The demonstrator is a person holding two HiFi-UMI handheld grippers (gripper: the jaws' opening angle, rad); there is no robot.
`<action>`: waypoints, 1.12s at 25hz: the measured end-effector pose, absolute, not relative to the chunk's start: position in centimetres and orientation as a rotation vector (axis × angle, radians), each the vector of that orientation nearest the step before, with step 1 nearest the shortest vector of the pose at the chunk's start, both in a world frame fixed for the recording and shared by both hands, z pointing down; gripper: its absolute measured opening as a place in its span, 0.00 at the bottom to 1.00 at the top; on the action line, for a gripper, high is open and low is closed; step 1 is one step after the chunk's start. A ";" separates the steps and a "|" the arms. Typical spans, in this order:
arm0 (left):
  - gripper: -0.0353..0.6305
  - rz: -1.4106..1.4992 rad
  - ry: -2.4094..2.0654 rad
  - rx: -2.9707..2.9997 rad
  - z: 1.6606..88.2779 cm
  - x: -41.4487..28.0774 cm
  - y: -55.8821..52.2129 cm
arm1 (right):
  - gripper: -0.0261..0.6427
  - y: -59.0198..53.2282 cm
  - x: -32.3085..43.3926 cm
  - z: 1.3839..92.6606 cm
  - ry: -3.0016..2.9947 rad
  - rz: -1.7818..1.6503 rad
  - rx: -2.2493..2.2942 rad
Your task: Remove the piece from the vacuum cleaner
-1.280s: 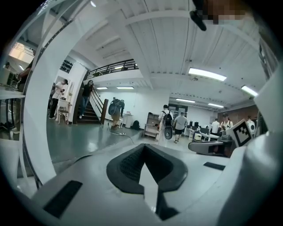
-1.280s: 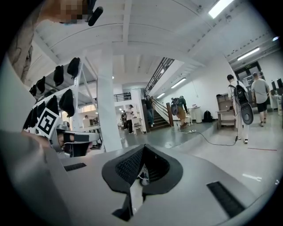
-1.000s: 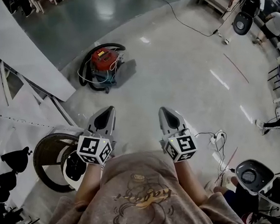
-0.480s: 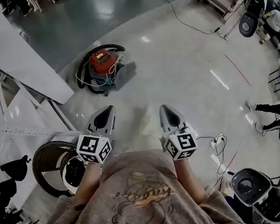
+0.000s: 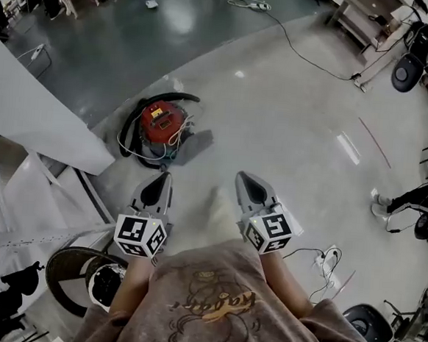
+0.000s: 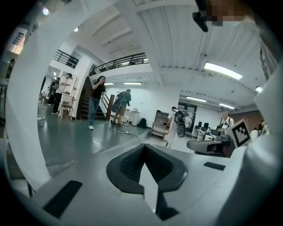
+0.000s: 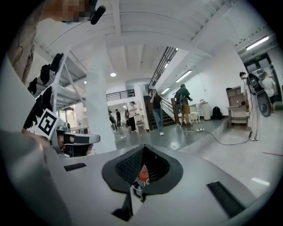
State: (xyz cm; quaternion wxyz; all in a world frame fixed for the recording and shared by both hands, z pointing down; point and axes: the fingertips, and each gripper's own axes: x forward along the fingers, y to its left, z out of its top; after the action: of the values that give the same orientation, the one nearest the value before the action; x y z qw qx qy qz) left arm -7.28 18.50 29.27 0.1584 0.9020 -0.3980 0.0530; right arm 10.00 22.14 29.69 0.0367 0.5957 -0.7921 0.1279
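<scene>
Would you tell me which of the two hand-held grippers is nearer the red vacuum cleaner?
The left hand-held gripper: in the head view it lies almost straight below the round red vacuum cleaner, while the right hand-held gripper sits farther aside.

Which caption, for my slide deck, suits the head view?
Left gripper and right gripper, shut and empty, point toward a red vacuum cleaner with black hose on the floor.

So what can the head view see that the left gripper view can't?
Only the head view shows the red vacuum cleaner with its black hose on the floor, and the person's brown shirt. Only the left gripper view shows the ceiling lights and the balcony railing. Both show the shut left gripper, the right gripper and the shiny floor.
</scene>
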 end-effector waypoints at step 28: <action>0.06 0.073 -1.429 2.379 26.6 -3.0 1.7 | 0.04 1.5 13.9 27.6 -2.680 0.459 1.447</action>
State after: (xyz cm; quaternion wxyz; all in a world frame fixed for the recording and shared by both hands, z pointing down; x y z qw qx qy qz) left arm -3.02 1.70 26.56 0.1816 0.8427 -0.5061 0.0260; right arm 13.89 1.54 27.63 0.0306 0.4696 -0.8697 0.1490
